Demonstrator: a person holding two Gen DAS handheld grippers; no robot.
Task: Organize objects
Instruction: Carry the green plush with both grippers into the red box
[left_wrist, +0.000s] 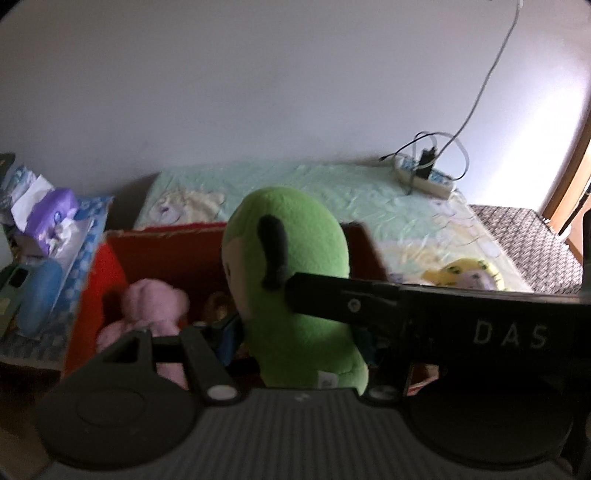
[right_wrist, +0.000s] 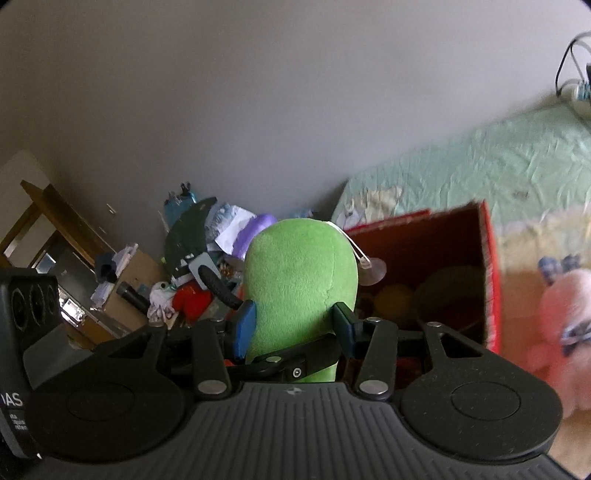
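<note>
**Green plush held over the red box**

The green plush toy (right_wrist: 301, 280) is a smooth, rounded, bean-shaped figure in bright lime fleece. From the left wrist view it (left_wrist: 291, 291) shows a paler cream face panel along its left edge, a curved black felt strip running down its upper body, and a small white sewn tag near its base. From the right wrist view only its plain green back shows, with a white thread and clear suction cup (right_wrist: 375, 273) hanging off its upper right side.

The right gripper (right_wrist: 293, 328) pinches the toy low on its body, one blue-padded finger pressed into each flank so the fleece dents inward. The toy stands upright between them, just above the open red cardboard box (left_wrist: 147, 247), which sits on a bed with a pale green sheet (left_wrist: 295, 181).

The left gripper (left_wrist: 291, 343) faces the toy from the other side; the toy fills the space ahead of it, and the right gripper's dark body crosses in front, so I cannot tell whether its fingers are spread or closing on the plush.

Inside the box lies a pink plush (left_wrist: 151, 310). On the sheet to the right rests a yellow plush (left_wrist: 463, 277). A power strip (left_wrist: 424, 175) with cables lies at the bed's far edge
</note>
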